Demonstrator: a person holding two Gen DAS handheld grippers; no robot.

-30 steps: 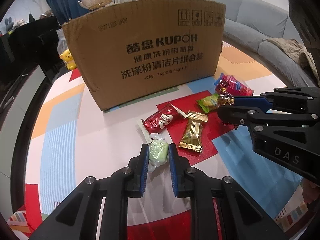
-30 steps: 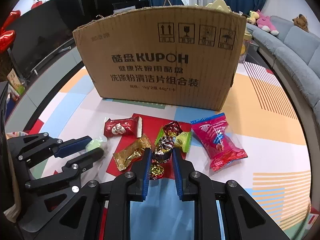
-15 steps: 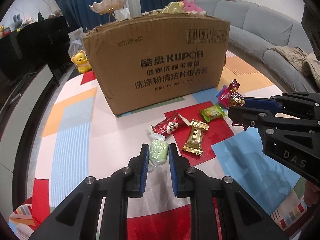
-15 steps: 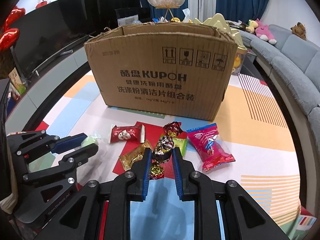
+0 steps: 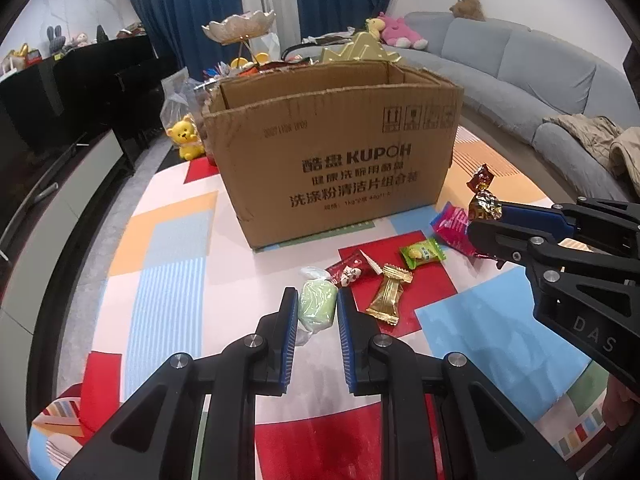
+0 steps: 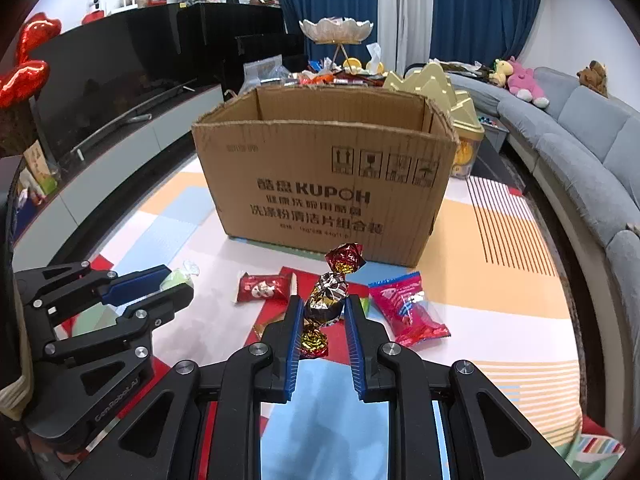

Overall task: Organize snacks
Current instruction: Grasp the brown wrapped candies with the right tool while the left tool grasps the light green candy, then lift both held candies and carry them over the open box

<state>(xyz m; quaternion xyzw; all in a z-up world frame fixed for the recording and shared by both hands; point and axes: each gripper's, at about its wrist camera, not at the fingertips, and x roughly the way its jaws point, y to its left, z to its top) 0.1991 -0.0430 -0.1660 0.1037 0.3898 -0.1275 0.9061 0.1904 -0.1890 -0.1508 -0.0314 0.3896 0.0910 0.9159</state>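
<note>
Now both tools are loaded and lifted clear of the worktop [image 5: 168, 248]. My left tool [image 5: 318, 312] is clamped tight on the pale green wrapped candy [image 5: 317, 309], pads on both sides, clear wrapper tails sticking out front and back. My right tool [image 6: 322, 312] is closed just as tight on the foil twist-wrapped chocolate [image 6: 326, 300], red-gold twist end poking up ahead of the tips.

Step in hand, as I read it: carry phase, pick done, drop not yet done. Target is the open KUPOH cardboard box [image 6: 320, 184], standing upright ahead of both tools, top open, inside mostly hidden from here.

On the worktop in front of the box: red candy packet [image 6: 264, 288], gold wrapped wafer [image 5: 387, 296], green candy packet [image 5: 422, 254], pink snack bag [image 6: 404, 308]. All loose, lying near each other, none in the box.

Next move, my call: bring both tools above the near wall's torn rim, forward over the opening, then open the jaws. Risk: the loose wrapper tails could catch on the pads, so open wide. Then go back for the four pieces left.
</note>
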